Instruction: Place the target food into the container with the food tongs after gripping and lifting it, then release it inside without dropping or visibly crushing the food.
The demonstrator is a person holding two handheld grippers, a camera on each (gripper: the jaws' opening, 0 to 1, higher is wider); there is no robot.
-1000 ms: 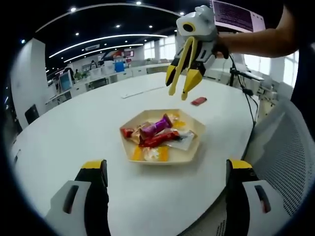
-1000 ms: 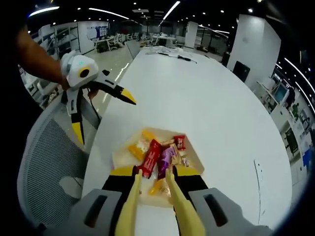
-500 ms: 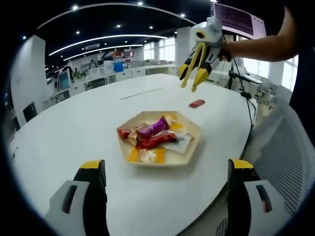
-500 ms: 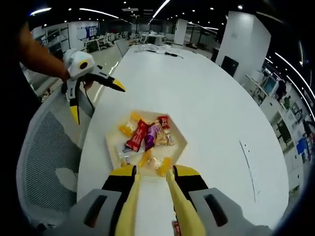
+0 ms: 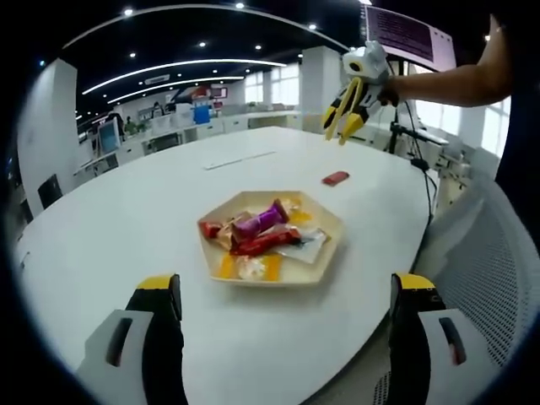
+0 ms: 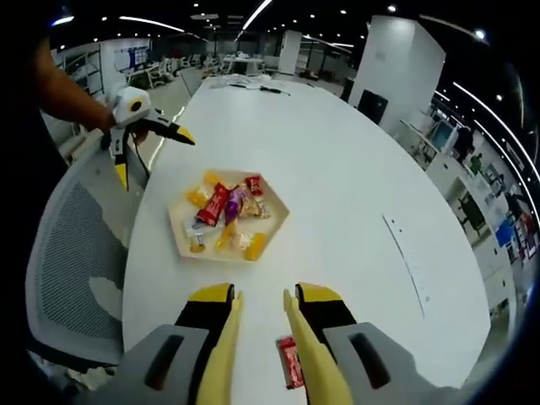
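Both jaws open, one tray [image 6: 180, 239], one loose candy [image 6: 290, 363]

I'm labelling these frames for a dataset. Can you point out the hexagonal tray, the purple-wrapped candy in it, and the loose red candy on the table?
hexagonal tray [image 5: 331, 226]: left gripper view, bare right rim.
purple-wrapped candy [image 5: 260, 221]: left gripper view, wrapper's middle.
loose red candy [image 5: 335, 178]: left gripper view, wrapper's centre.

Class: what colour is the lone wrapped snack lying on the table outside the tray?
Red snack, clearest in the right gripper view.

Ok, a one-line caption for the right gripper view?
Tongs hover over a red snack on the table, tray of snacks beyond.
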